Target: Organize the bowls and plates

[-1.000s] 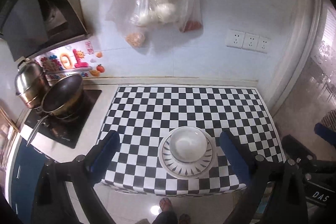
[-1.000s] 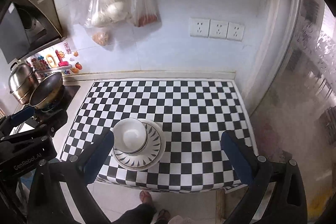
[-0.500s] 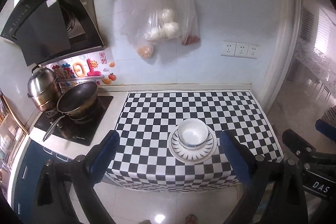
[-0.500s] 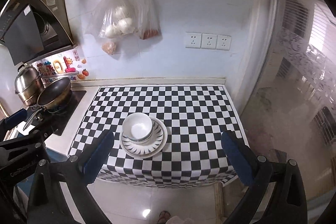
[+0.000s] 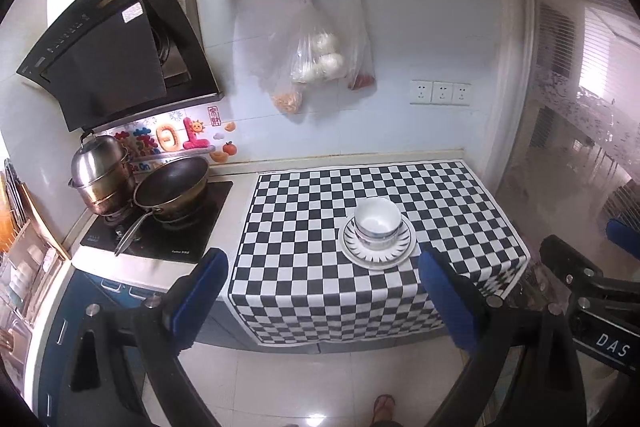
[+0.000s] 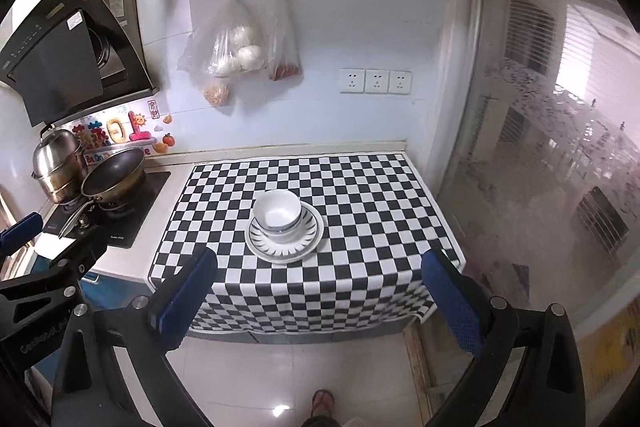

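Observation:
A white bowl (image 5: 377, 221) sits in a white plate with a dark striped rim (image 5: 404, 247) on the black-and-white checked cloth (image 5: 304, 227). The bowl (image 6: 277, 214) and plate (image 6: 310, 239) also show in the right wrist view. My left gripper (image 5: 322, 291) is open and empty, held back from the counter and above the floor. My right gripper (image 6: 318, 287) is open and empty too, also well back from the counter. Each gripper's body shows at the edge of the other's view.
A hob (image 5: 160, 227) at the left carries a frying pan (image 5: 172, 183) and a steel pot (image 5: 102, 171). A range hood (image 5: 116, 43) hangs above. Plastic bags (image 5: 320, 55) hang on the wall. A glass door (image 6: 540, 167) is at the right. A sandalled foot (image 6: 322, 401) stands below.
Both grippers have pulled back and up from the counter, so the bowl and plate look smaller and farther. The bowl and plate have not moved.

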Demonstrator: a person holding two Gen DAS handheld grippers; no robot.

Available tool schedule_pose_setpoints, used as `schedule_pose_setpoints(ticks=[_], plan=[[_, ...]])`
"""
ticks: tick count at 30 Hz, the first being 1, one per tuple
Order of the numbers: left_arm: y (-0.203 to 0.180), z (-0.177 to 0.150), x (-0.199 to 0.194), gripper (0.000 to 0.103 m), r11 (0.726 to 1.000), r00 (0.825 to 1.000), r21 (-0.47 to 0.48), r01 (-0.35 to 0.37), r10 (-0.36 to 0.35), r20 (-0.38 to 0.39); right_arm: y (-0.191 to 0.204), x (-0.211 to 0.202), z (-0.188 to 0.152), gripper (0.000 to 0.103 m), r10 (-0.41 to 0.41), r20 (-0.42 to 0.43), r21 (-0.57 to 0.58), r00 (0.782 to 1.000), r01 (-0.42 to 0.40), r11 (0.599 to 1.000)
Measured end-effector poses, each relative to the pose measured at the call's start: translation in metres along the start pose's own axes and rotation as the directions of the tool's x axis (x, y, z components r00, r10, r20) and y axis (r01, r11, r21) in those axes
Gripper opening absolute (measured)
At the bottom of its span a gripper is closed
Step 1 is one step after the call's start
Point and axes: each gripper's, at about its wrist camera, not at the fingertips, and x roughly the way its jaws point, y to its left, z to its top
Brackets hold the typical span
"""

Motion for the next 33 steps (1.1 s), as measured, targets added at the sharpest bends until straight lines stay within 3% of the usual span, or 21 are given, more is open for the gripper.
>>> schedule_pose_setpoints(ticks=[12,33], plan=[[0.015,-0.025,-0.062,0.098,1.000,0.998,-0.001,-0.026,0.026,0.060,0.009,-0.075,-0.034,0.103,-0.015,0.046,0.001,0.999,0.015,1.000],[-0.003,-0.036,-0.081,0.098,0.999,0.997,0.004,-0.036,0.036,0.072,-0.020,-0.085,-0.030,0.103,-0.029,0.070,0.002,0.997,0.029,1.000]])
